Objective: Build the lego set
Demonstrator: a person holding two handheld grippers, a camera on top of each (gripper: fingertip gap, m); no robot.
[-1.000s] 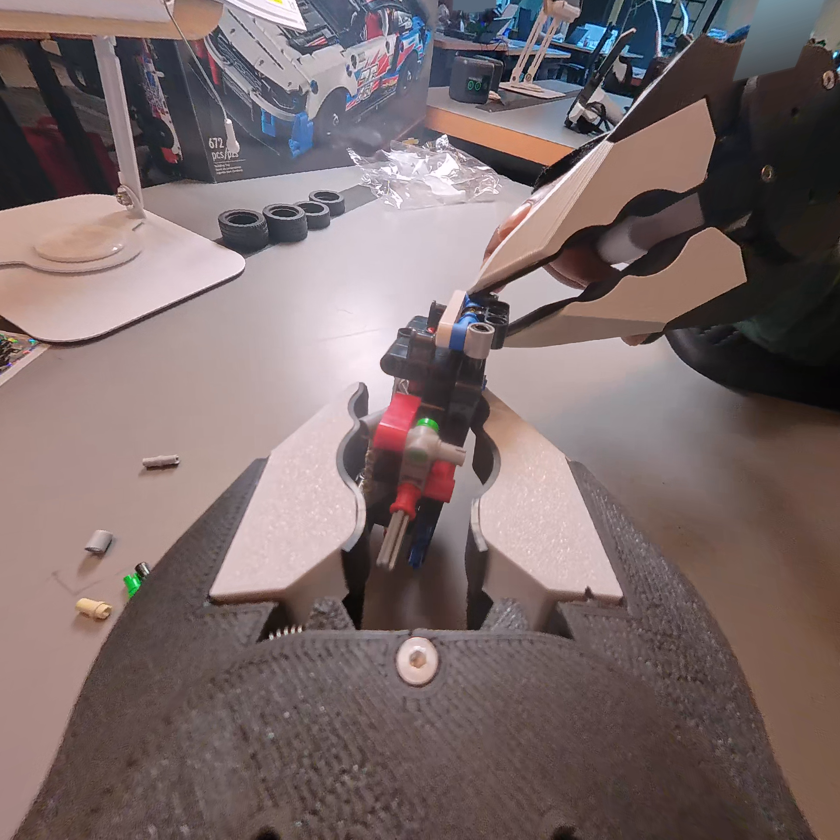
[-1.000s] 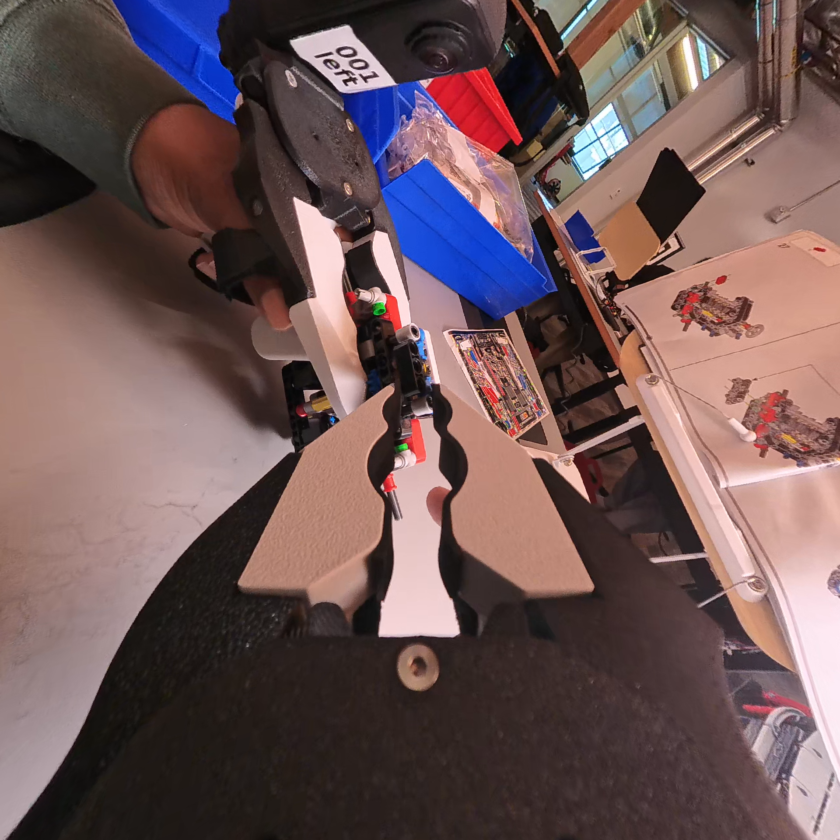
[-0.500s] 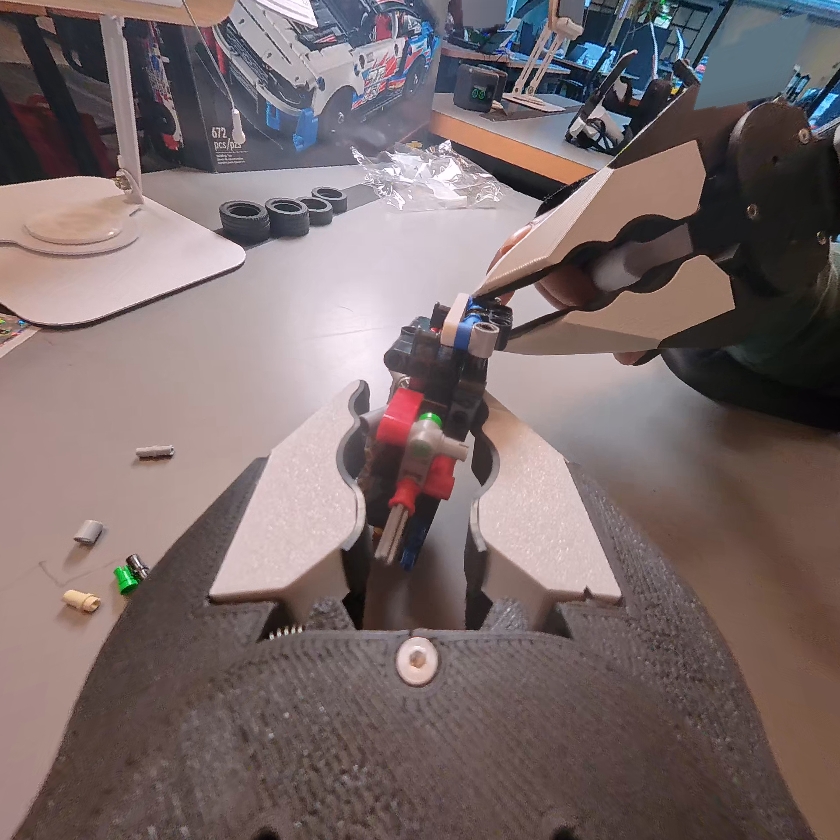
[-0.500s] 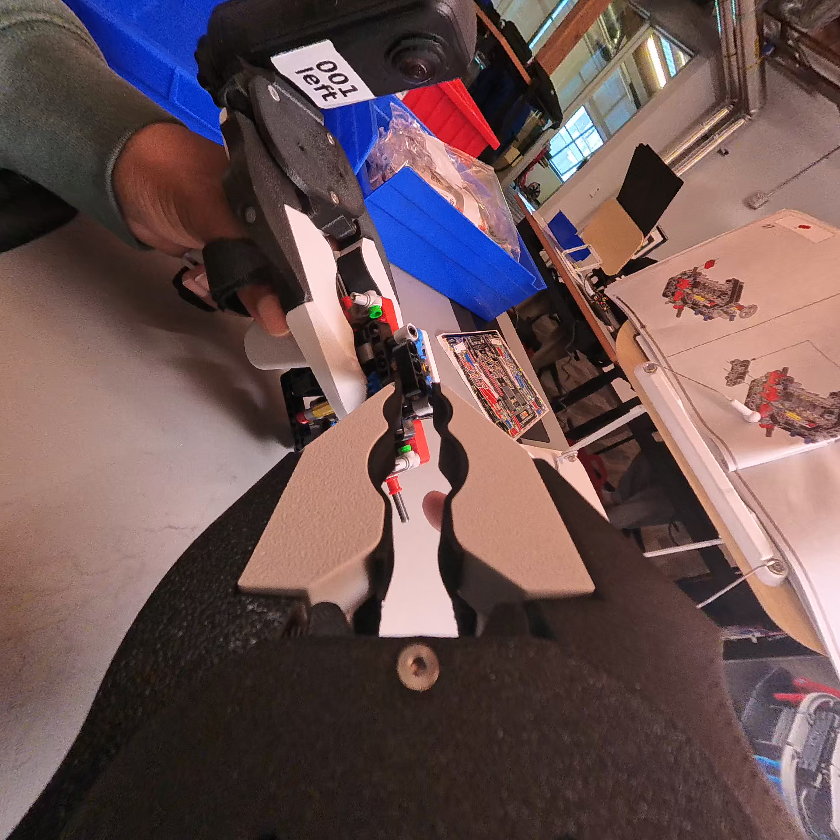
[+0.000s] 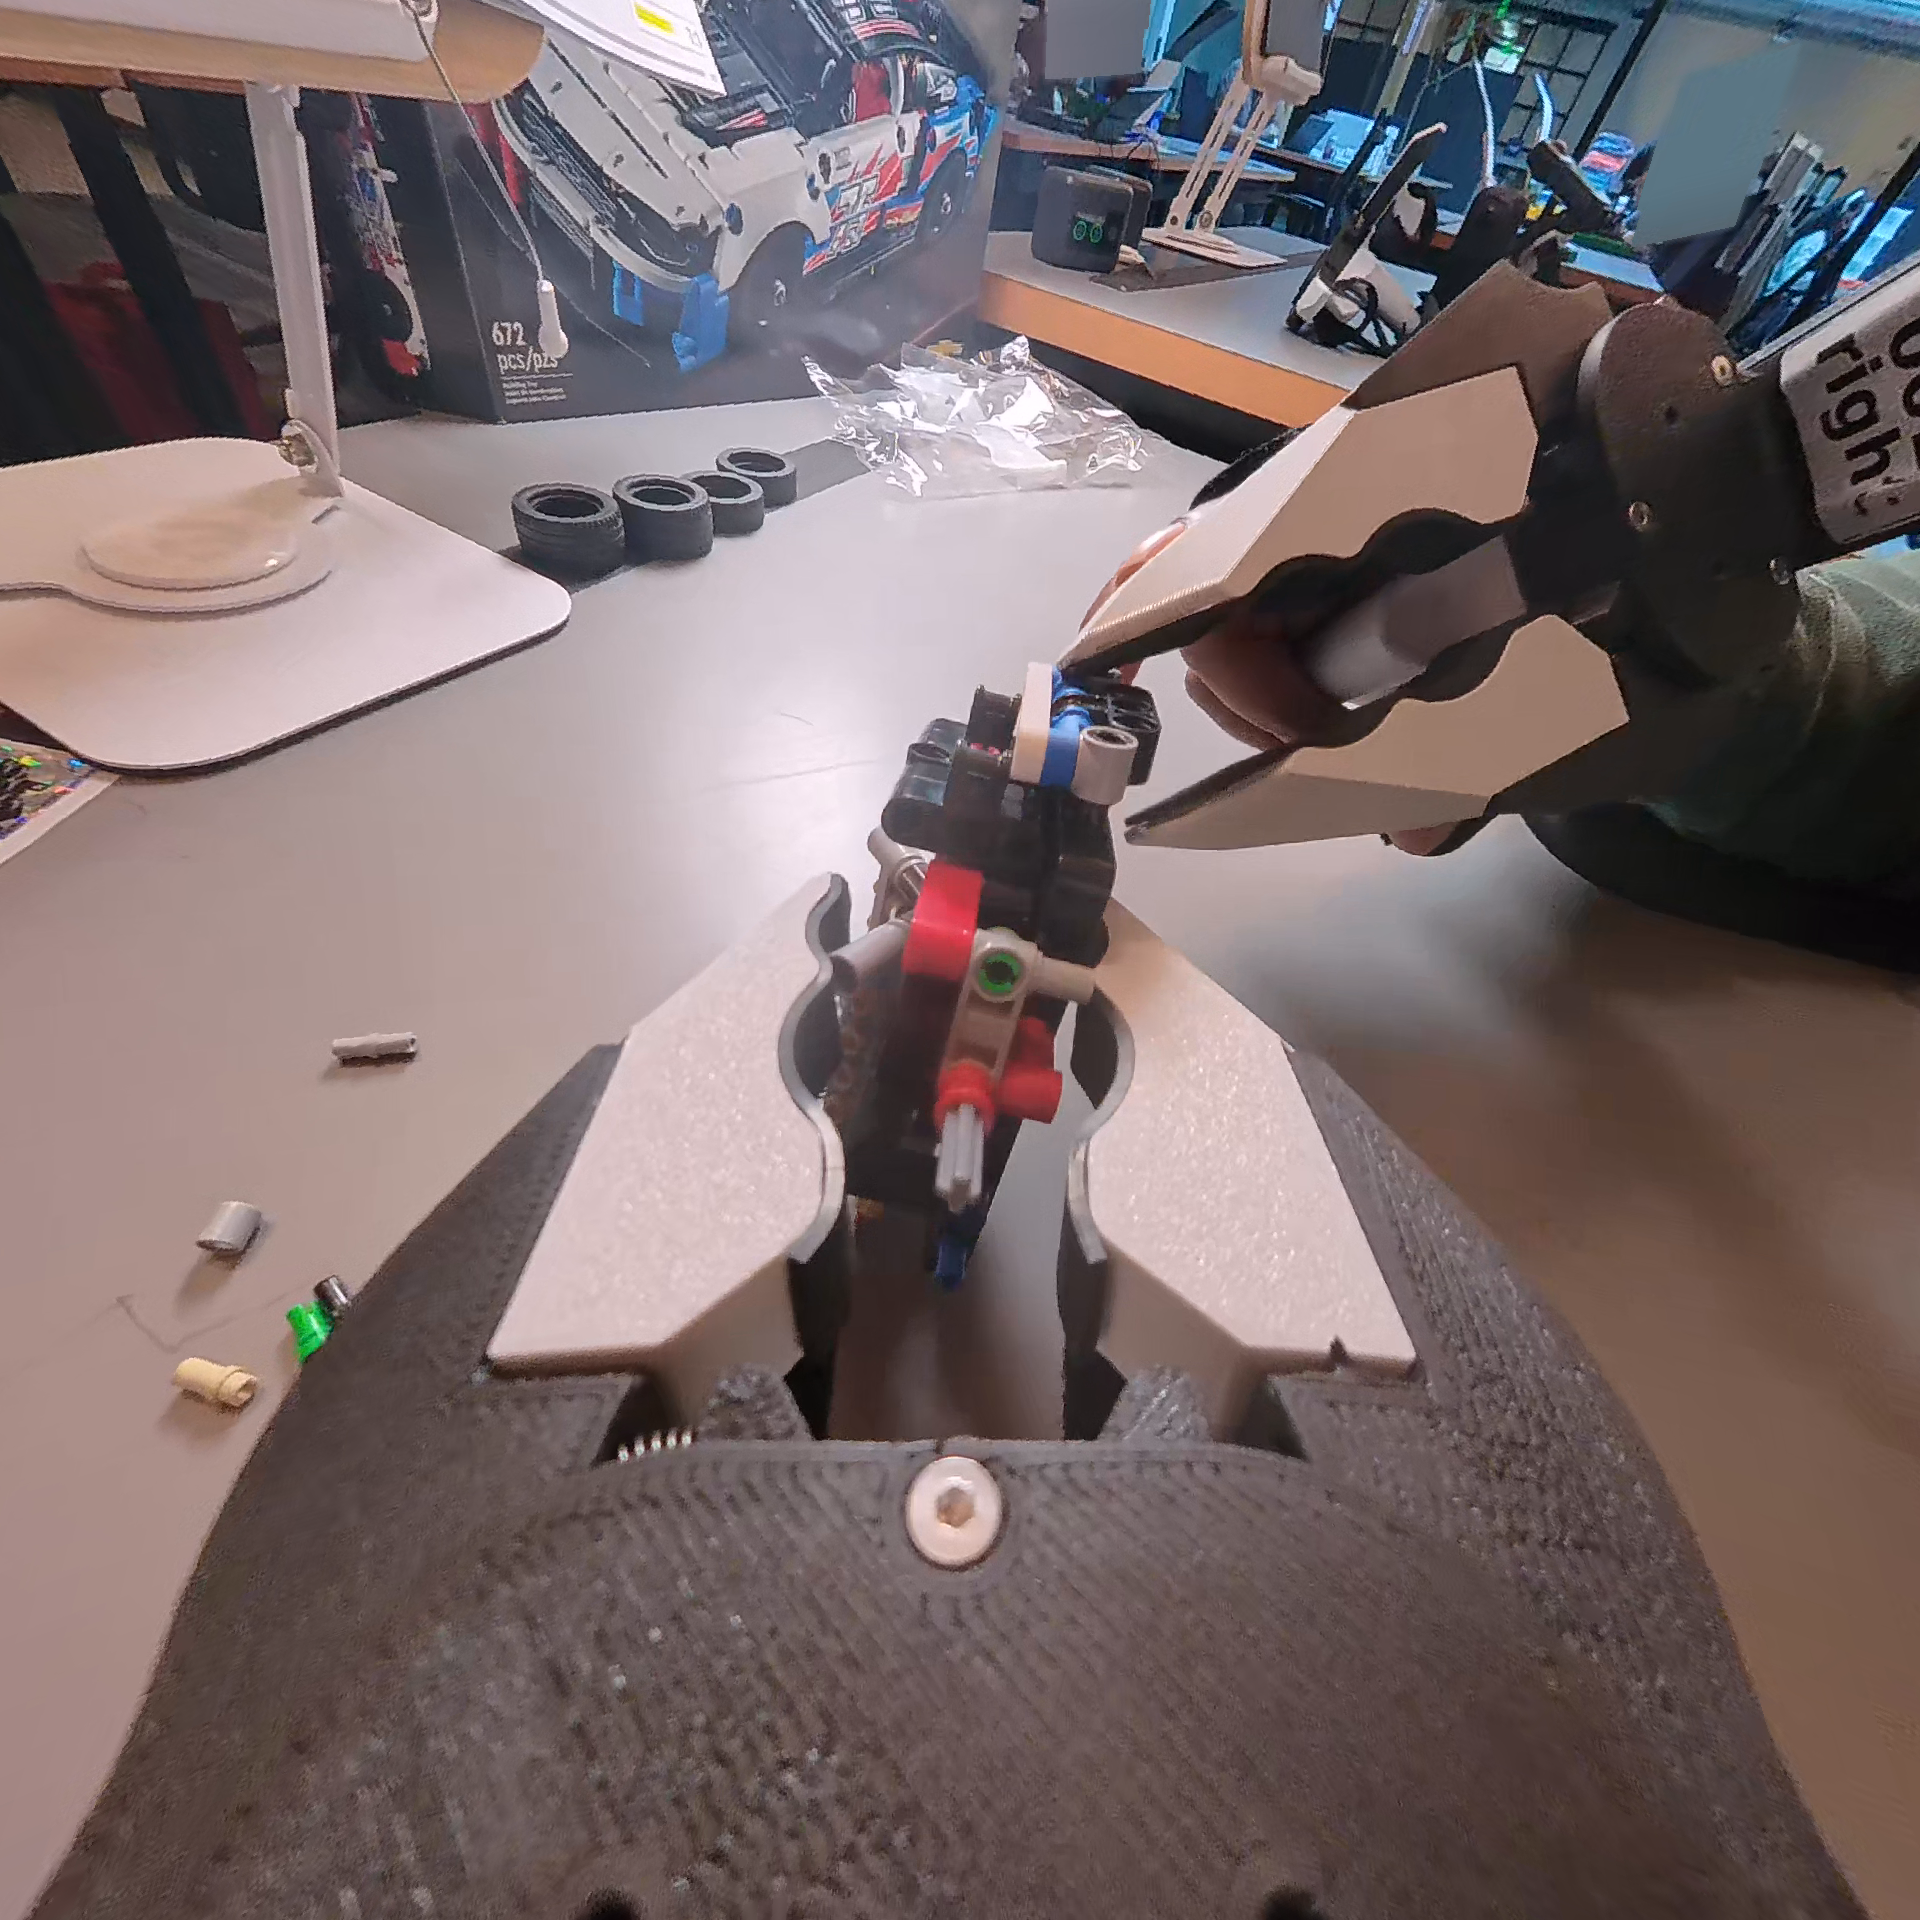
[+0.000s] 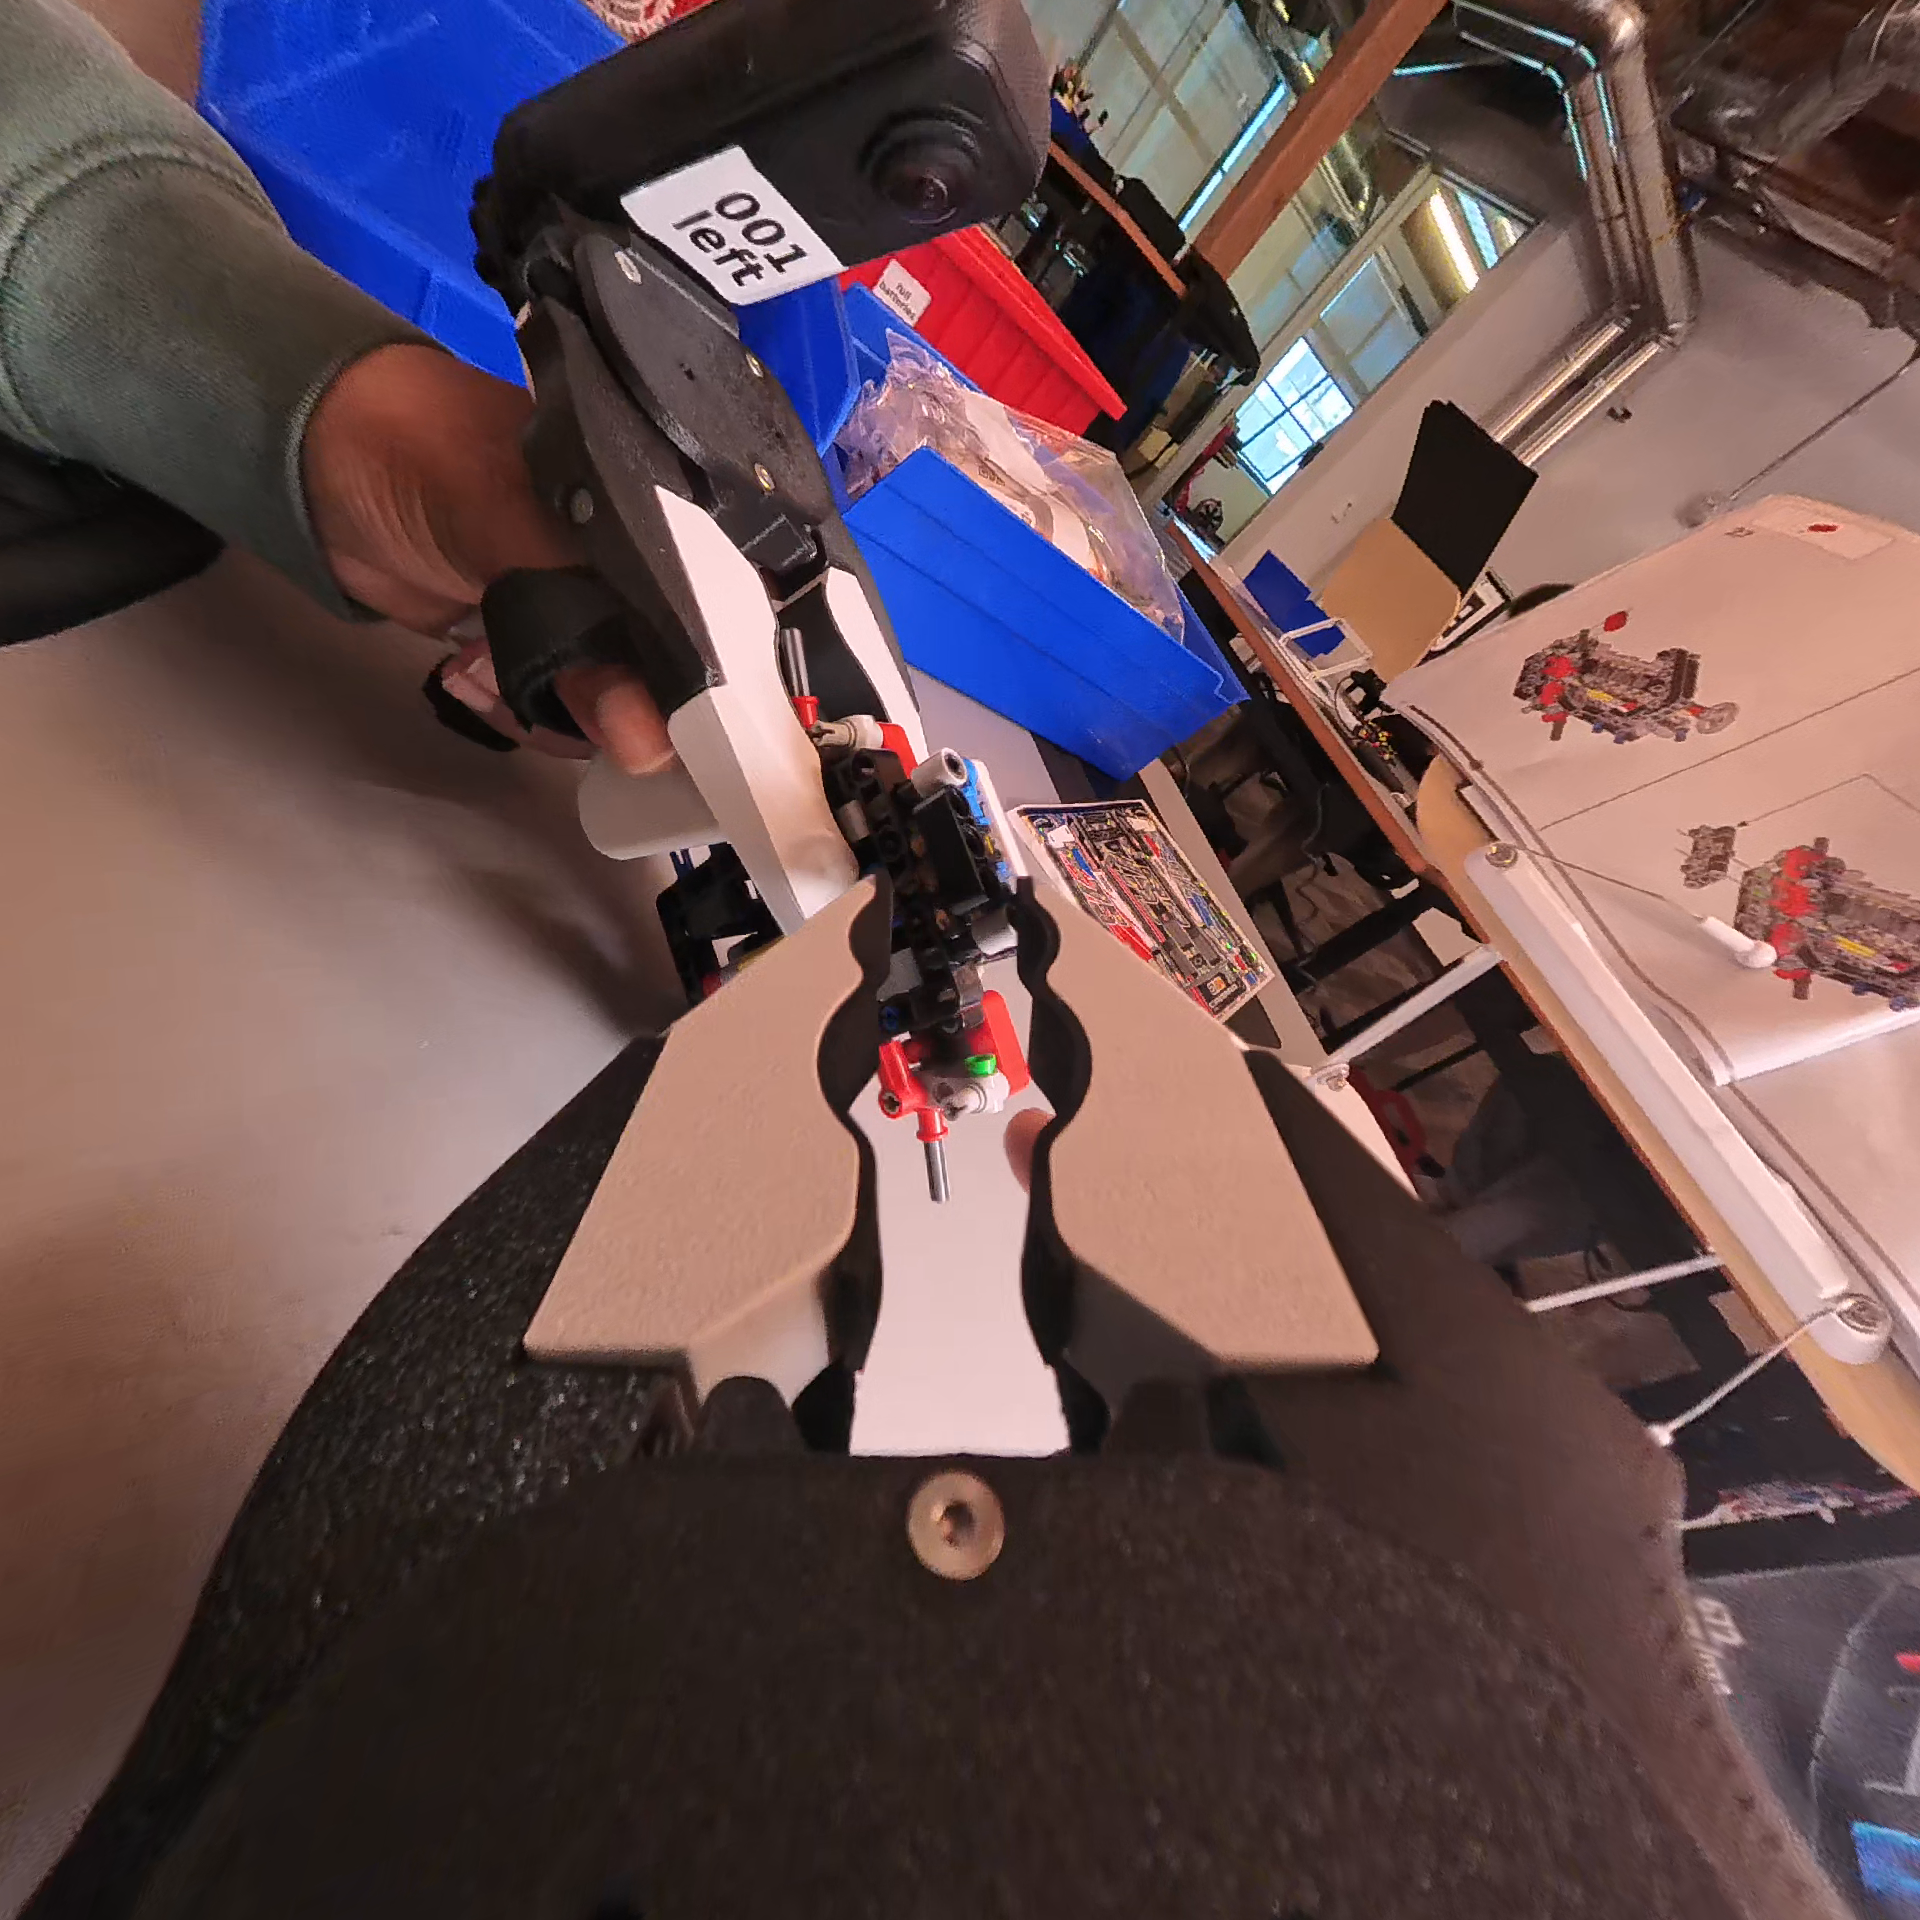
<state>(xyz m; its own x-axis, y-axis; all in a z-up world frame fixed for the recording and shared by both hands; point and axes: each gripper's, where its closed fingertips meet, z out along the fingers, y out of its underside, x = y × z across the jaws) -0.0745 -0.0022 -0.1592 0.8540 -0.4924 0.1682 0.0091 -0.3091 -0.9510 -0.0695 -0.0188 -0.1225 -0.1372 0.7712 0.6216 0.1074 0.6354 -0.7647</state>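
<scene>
Between the pale fingers of the left hand-held gripper (image 5: 961, 940), in the left wrist view, sits the lego assembly (image 5: 997, 904), a black block with red, grey, blue and green parts, clamped at its lower body and raised above the grey surface (image 5: 520, 883). Its far end points toward the right hand-held gripper (image 5: 1101, 743), whose upper fingertip touches the white and blue pieces on top while the lower fingertip lies just under the grey pin; its jaws stand slightly apart around that end. On the surface to the left lie loose small parts: a grey pin (image 5: 374, 1046), a grey sleeve (image 5: 231, 1226), a green piece (image 5: 309, 1320) and a tan piece (image 5: 215, 1382). Farther back stand four black tyres (image 5: 649, 511), a white lamp base (image 5: 239, 603), a clear plastic bag (image 5: 977, 426) and the set's box (image 5: 707, 208).

From the right wrist view, the right hand-held gripper (image 6: 951, 914) closes around the assembly (image 6: 940, 883) at its tips, with the left hand-held gripper (image 6: 821, 810) gripping it from above. Blue bins (image 6: 1039, 613) and an instruction booklet (image 6: 1714, 790) lie beyond.
</scene>
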